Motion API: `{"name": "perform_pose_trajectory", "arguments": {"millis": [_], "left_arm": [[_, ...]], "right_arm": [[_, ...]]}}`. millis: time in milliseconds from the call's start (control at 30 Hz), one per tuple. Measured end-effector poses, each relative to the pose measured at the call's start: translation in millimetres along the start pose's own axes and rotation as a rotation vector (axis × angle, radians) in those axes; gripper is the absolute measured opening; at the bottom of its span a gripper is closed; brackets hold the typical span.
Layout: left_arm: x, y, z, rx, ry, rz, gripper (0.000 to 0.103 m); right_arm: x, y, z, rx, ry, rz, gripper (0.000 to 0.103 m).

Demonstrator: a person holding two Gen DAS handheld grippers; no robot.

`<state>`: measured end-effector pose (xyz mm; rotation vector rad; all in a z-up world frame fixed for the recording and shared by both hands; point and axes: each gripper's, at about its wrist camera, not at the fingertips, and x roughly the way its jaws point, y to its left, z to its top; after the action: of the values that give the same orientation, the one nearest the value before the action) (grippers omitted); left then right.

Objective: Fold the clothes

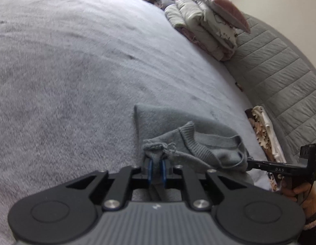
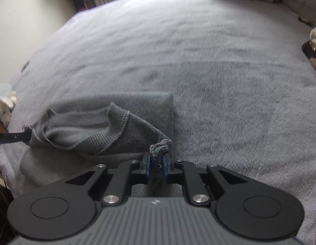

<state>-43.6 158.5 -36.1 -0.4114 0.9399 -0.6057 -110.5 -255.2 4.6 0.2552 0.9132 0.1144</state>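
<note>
closest to the left wrist lens, the left gripper (image 1: pixel 156 168) has its blue-padded fingers (image 1: pixel 150 170) nearly together, pinching a frayed corner of the grey knit sweater (image 1: pixel 200 143). that corner bunches up just above the pads, with loose threads showing. from there the sweater stretches to the right toward the right gripper (image 1: pixel 248 164), whose black fingers reach in from the side and disappear into the other corner of the knit; a hand (image 1: pixel 298 192) holds that tool at the frame's edge.

in the right wrist view the right gripper's blue pads sit close together on a similar frayed corner of the sweater, and the fabric runs left to where the left gripper's black fingers enter the cloth. between the two grips the ribbed neckline (image 2: pixel 117 118) sags open and faces up. the rest of the garment lies folded flat beneath, its straight far edge resting on the pale fleece blanket (image 2: pixel 219 61) that covers the bed.

farther off, a stack of folded bedding (image 1: pixel 200 26) topped by a pink pillow (image 1: pixel 223 2) sits against the grey quilted headboard (image 1: pixel 280 65). a carved cream-coloured frame (image 1: pixel 266 130) lies near the blanket's edge, beside the headboard.
</note>
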Motion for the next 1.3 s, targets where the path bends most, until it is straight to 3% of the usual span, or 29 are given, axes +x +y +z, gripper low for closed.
{"name": "perform_pose_trajectory", "arguments": {"millis": [100,300,367,500,733,933,1167,1233,1300], "left_arm": [[-10.5,6.1,0.6,-0.042,-0.046,-0.012,0.020],[-27.4,9.7,1.5,-0.093,-0.145,-0.055,0.023],[-27.2,4.8,2.9,-0.073,-0.157,-0.070,0.024],[-18.7,-7.8,8.7,-0.019,-0.158,-0.107,0.029],[16.3,-24.0,11.6,0.054,-0.081,-0.102,0.031],[28.9,-29.7,12.9,0.093,-0.045,-0.115,0.031],[30.0,-22.8,15.3,0.103,-0.058,-0.143,0.031],[31.0,-23.8,15.2,0.119,-0.060,-0.147,0.029],[32.6,-26.9,14.0,0.147,-0.053,-0.160,0.029]], "right_arm": [[-8.1,-6.6,-3.7,0.048,-0.072,0.030,0.032],[-22.6,-21.2,-11.9,0.159,-0.216,0.096,0.035],[-23.2,-15.3,-9.7,0.125,-0.242,0.102,0.035],[-13.9,-0.2,-1.4,0.019,-0.234,0.119,0.035],[2.8,25.0,13.2,-0.161,-0.216,0.147,0.036],[21.6,24.8,15.7,-0.200,-0.162,0.121,0.036],[24.5,28.4,9.0,-0.230,-0.153,0.131,0.036],[24.1,29.7,7.6,-0.243,-0.153,0.141,0.033],[23.3,30.7,6.3,-0.251,-0.150,0.155,0.018]]}}
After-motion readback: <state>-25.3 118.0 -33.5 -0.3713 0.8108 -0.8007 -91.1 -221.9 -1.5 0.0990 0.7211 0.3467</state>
